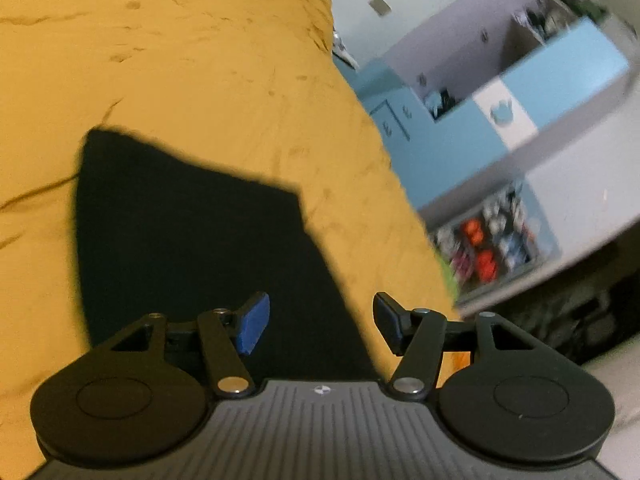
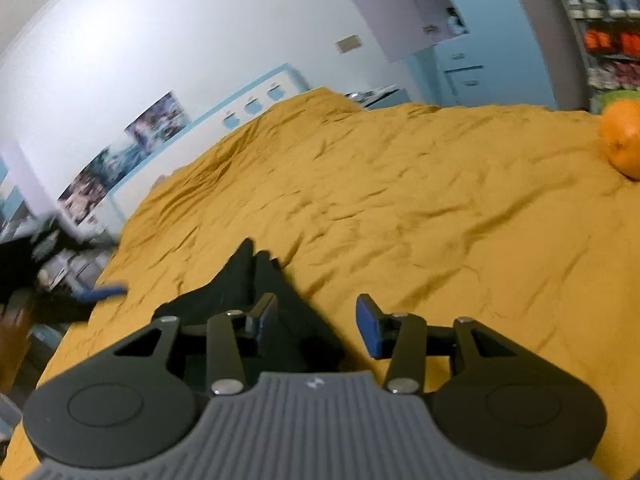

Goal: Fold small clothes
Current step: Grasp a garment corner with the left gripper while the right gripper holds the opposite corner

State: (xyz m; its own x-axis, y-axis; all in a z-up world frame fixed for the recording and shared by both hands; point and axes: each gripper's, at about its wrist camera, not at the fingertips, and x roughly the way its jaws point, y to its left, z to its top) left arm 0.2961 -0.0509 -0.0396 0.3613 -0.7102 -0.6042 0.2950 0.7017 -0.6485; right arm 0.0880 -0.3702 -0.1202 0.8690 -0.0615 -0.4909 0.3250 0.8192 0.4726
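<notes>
- On the bed, a mustard-yellow bedspread [image 1: 180,60] lies rumpled, and a black garment [image 1: 192,240] lies flat on it, one corner pointing away from the left wrist camera.
- Left gripper [image 1: 320,322] hangs above the near edge of that garment, jaws well apart, blue pads bare, nothing pinched between them.
- Over on the right wrist view, the right gripper [image 2: 316,322] is also parted; dark cloth sits under and just ahead of the left finger, but the pads are not pressing on it.
- From this side the black garment [image 2: 248,280] shows as a creased peak rising off the bedspread [image 2: 400,200].
- Far right edge: an orange [image 2: 622,140] rests on the bedspread, well apart from the garment.
- At the left edge of the right view, a blurred hand [image 2: 14,340] and a blue-tipped finger of the other gripper.
- Beyond the bed: blue-and-white cabinets [image 1: 460,132], shelves [image 1: 492,240] crammed with blurred colourful items, and pictures [image 2: 132,148] along the wall.
- Nothing lies between either gripper and the cloth.
</notes>
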